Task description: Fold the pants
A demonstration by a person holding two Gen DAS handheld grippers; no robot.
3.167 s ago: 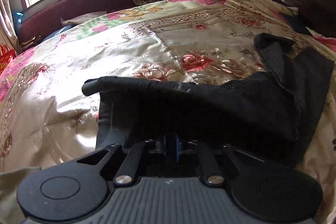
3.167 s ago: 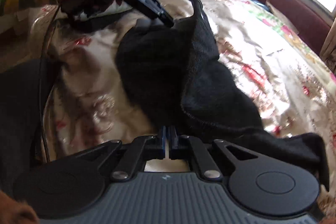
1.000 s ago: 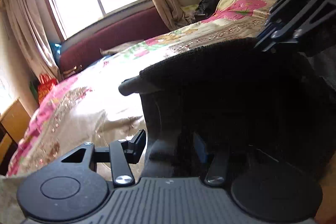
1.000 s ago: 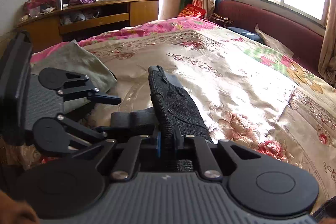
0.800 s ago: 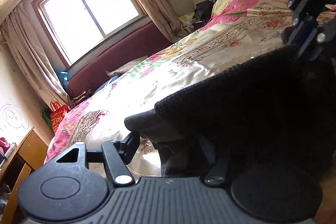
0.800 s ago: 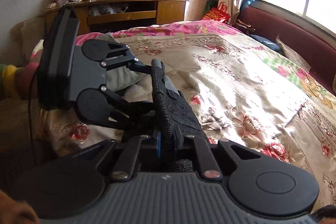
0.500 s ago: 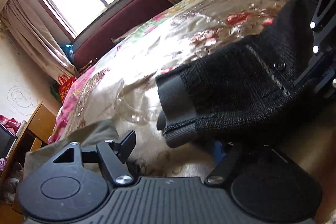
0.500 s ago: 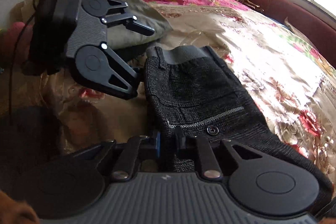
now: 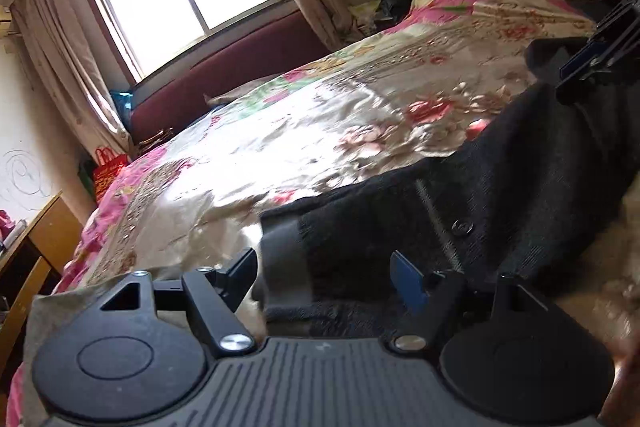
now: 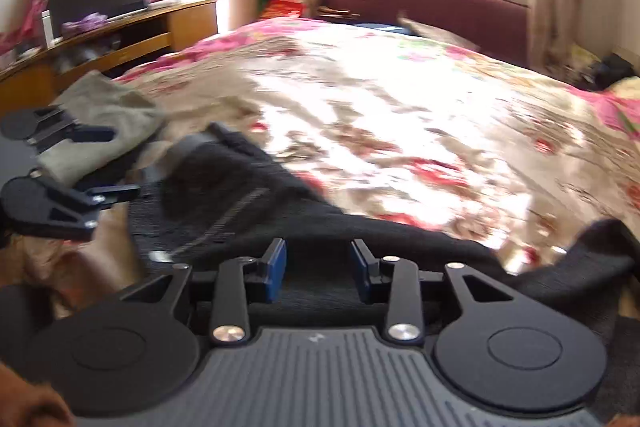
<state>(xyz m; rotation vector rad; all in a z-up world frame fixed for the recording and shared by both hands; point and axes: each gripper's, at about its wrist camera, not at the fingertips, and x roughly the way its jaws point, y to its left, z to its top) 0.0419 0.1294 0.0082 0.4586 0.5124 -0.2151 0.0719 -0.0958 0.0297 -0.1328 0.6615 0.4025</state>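
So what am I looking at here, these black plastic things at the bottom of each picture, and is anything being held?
There is no robot. A person holds a two-finger claw in each hand, with a camera on each looking along its fingers. One picture is from the left claw, the other from the right claw. Dark pants lie on a flowered bedspread, beside a grey-green cloth. Both claws are open over the pants, pressing on nothing; the right one's jaws have just been opening. The pants are let go.
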